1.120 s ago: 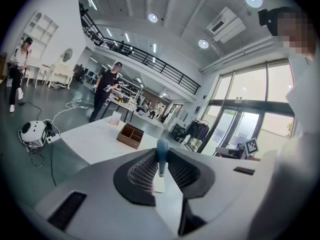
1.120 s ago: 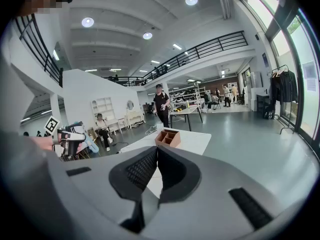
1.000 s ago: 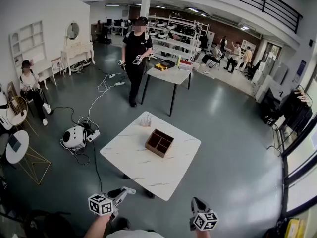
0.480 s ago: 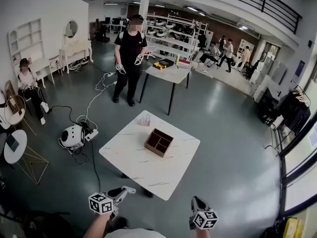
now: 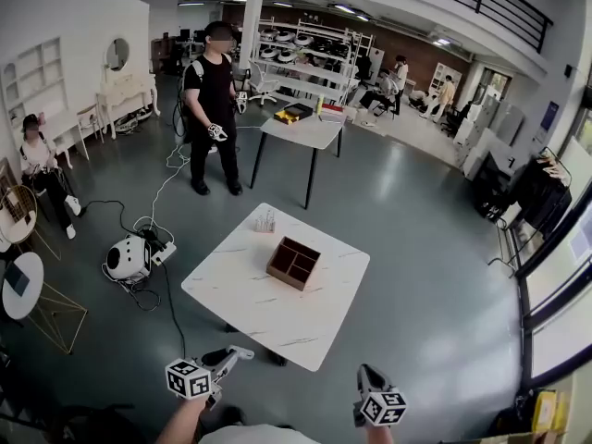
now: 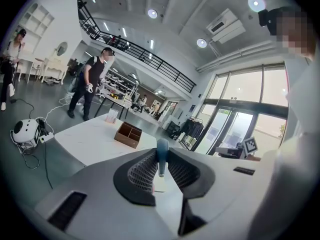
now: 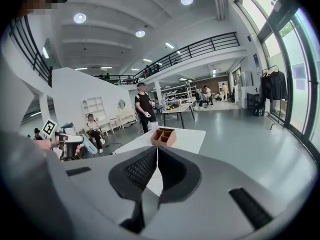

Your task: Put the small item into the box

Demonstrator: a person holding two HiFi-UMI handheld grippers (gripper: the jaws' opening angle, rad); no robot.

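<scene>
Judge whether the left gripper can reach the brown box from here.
Probably not yet. The left gripper hangs short of the table, and the brown box sits well in from its near edge. Nothing blocks the way; stepping closer should do.

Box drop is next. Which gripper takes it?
Left. The left gripper is clamped on a small blue item; the right gripper is shut with nothing in it. Both are short of the box.

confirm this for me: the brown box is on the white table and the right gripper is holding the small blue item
Wrong gripper. The blue item is pinched in the left gripper, as the left gripper view shows; the right gripper is shut on nothing. The brown box is on the white table.
</scene>
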